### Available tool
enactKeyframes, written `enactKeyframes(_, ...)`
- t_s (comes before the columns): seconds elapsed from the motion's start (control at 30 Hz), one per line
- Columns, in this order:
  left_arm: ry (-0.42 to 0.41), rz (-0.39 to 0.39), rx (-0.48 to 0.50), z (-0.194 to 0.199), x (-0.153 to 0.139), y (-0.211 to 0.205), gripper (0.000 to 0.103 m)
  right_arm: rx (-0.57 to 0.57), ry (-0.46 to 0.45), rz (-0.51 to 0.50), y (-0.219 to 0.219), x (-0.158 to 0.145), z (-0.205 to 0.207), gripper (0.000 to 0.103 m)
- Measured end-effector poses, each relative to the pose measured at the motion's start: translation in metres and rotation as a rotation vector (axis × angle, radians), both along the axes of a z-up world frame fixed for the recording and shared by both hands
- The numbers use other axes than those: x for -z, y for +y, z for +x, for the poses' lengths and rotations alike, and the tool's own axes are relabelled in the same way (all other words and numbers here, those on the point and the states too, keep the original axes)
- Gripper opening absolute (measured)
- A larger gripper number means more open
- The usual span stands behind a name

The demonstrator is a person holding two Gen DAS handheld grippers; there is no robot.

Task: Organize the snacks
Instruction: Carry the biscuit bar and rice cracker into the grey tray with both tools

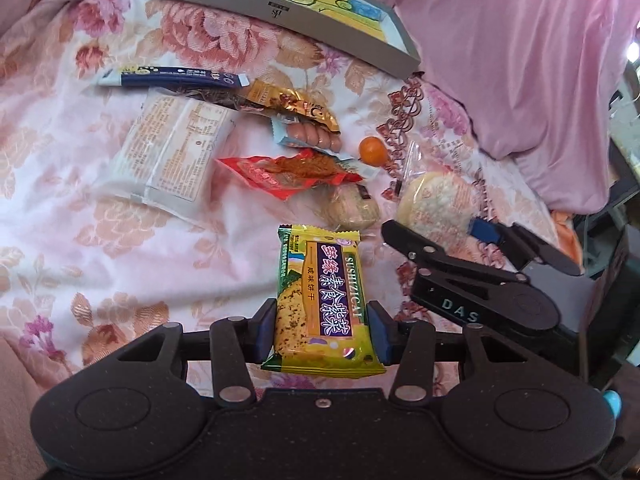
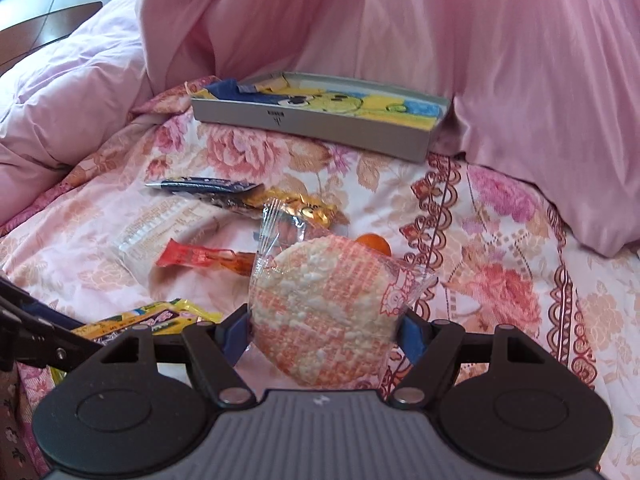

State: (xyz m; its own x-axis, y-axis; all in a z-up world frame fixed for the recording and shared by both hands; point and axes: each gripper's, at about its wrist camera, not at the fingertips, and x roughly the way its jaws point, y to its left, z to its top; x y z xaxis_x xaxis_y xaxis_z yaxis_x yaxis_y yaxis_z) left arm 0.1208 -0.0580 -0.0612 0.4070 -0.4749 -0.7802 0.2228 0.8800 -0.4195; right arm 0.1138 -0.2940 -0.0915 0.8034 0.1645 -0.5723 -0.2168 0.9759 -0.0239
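Observation:
My left gripper [image 1: 322, 330] is shut on a yellow biscuit packet [image 1: 320, 300] and holds it above the bed. My right gripper [image 2: 326, 330] is shut on a round rice cracker in clear wrap [image 2: 320, 308]; it also shows in the left wrist view [image 1: 436, 204] at the right. A grey box with a cartoon lining [image 2: 320, 120] lies at the back of the bed [image 1: 280, 0]. Loose snacks lie between: a white packet [image 1: 172, 148], a red packet [image 1: 288, 172], a gold packet [image 1: 296, 106], a blue stick [image 1: 172, 76], sausages [image 1: 316, 136], an orange ball [image 1: 374, 150].
The floral bedspread [image 1: 100, 272] is soft and creased. A pink quilt [image 2: 460, 40] is heaped behind and to the right of the box. A beige wrapped cake [image 1: 352, 208] lies by the red packet. A dark table [image 2: 44, 28] stands far left.

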Motion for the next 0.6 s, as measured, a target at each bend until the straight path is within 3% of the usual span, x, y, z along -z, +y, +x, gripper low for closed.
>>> enactKeyframes(0.07,-0.027,0.005,-0.007,-0.002,-0.002,0.002,0.048,-0.002,-0.007,-0.001,0.000,-0.001,-0.001,0.076)
enactKeyframes(0.33,-0.172,-0.096,-0.037,-0.004,-0.022,0.005,0.048,0.030,-0.078,0.026,-0.007,-0.008,-0.002,0.076)
enactKeyframes(0.6,-0.254,-0.139,-0.092,0.026,-0.034,-0.004,0.048,0.078,-0.158,0.064,-0.021,-0.022,0.020,0.076)
